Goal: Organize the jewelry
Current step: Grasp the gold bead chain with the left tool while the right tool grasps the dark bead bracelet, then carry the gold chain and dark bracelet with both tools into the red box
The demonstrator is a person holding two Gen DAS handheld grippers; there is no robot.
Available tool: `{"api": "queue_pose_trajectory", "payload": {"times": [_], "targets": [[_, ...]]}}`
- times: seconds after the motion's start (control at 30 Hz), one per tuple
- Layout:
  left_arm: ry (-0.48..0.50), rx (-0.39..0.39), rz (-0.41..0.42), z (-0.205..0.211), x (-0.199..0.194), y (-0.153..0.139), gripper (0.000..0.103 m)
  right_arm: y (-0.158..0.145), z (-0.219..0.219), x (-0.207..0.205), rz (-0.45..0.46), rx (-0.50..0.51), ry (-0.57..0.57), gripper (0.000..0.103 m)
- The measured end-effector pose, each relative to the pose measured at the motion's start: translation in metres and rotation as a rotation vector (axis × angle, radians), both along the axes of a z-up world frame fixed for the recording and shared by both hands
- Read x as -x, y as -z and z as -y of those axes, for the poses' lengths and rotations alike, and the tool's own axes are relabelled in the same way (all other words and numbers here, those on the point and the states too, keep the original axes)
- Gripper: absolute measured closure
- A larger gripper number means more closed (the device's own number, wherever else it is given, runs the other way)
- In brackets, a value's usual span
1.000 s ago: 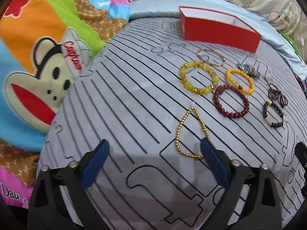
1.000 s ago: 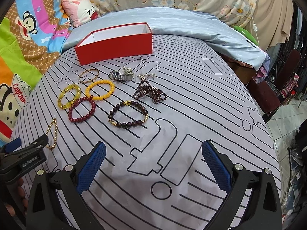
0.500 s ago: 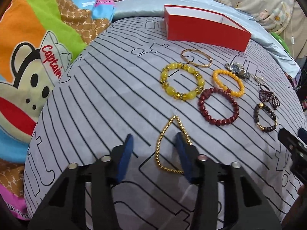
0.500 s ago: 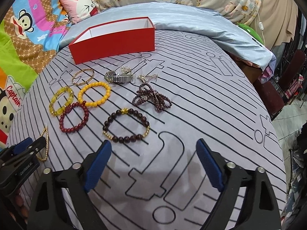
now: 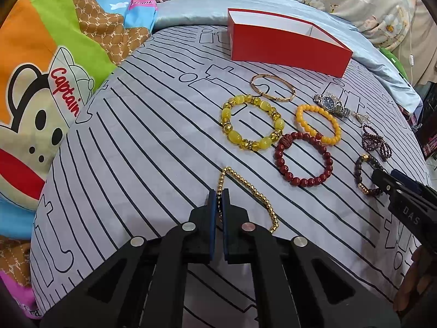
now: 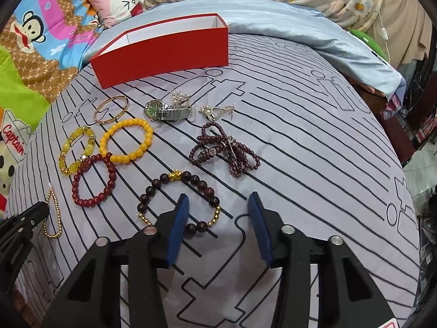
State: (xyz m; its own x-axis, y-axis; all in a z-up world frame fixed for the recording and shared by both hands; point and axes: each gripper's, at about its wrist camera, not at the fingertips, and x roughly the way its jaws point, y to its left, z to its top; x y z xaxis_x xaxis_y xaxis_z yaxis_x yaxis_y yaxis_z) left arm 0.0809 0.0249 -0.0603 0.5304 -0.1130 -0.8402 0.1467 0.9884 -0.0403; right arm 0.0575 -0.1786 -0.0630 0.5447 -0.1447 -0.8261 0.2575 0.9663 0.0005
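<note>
My left gripper (image 5: 218, 195) is shut on the left strand of a gold bead chain bracelet (image 5: 256, 195), which lies on the grey striped bedspread; it also shows in the right wrist view (image 6: 53, 213). My right gripper (image 6: 218, 201) is open, its fingers around the right side of a dark brown bead bracelet (image 6: 174, 205). Further back lie a dark red bead bracelet (image 5: 303, 160), a yellow stone bracelet (image 5: 251, 121), an orange bead bracelet (image 5: 318, 123), a gold bangle (image 5: 273, 91), a silver watch (image 6: 166, 112) and a purple bead strand (image 6: 224, 150). An open red box (image 6: 164, 52) stands at the back.
A silver chain piece (image 6: 215, 110) lies beside the watch. A cartoon monkey blanket (image 5: 41, 82) covers the left side. A pale blue quilt (image 6: 286, 27) runs behind the box. The bed's right edge drops to dark furniture (image 6: 418, 114).
My left gripper closed from wide open onto the gold chain. My right gripper moved forward and narrowed around the dark brown bracelet.
</note>
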Motion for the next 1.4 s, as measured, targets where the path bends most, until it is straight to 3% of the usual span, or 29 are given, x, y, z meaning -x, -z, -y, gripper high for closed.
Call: {"api": "queue_pose_trajectory", "payload": {"times": [0.03, 0.1, 0.17, 0.53, 0.9, 1.17, 1.4], "targets": [[0.002, 0.001, 0.001, 0.000, 0.000, -0.001, 0.100, 0.000, -0.001, -0.001, 0.003, -0.003, -0.007, 0.071], [0.006, 0.003, 0.005, 0.001, 0.001, -0.004, 0.100, -0.001, -0.001, -0.001, 0.002, -0.008, -0.018, 0.089], [0.009, 0.005, 0.011, 0.002, 0.003, -0.007, 0.100, -0.001, -0.001, 0.000, -0.001, -0.018, -0.024, 0.096], [0.031, 0.016, 0.062, 0.008, 0.019, -0.041, 0.100, -0.029, 0.003, 0.029, 0.062, -0.079, -0.030, 0.096], [0.079, 0.018, 0.132, 0.027, 0.021, -0.088, 0.100, -0.088, 0.003, 0.040, 0.181, -0.071, -0.069, 0.096], [0.119, 0.046, 0.211, 0.049, -0.009, -0.125, 0.100, -0.127, 0.013, 0.012, 0.258, -0.111, -0.099, 0.096], [0.132, 0.065, 0.273, 0.064, -0.068, -0.150, 0.099, -0.160, 0.024, -0.056, 0.314, -0.107, -0.135, 0.096]]}}
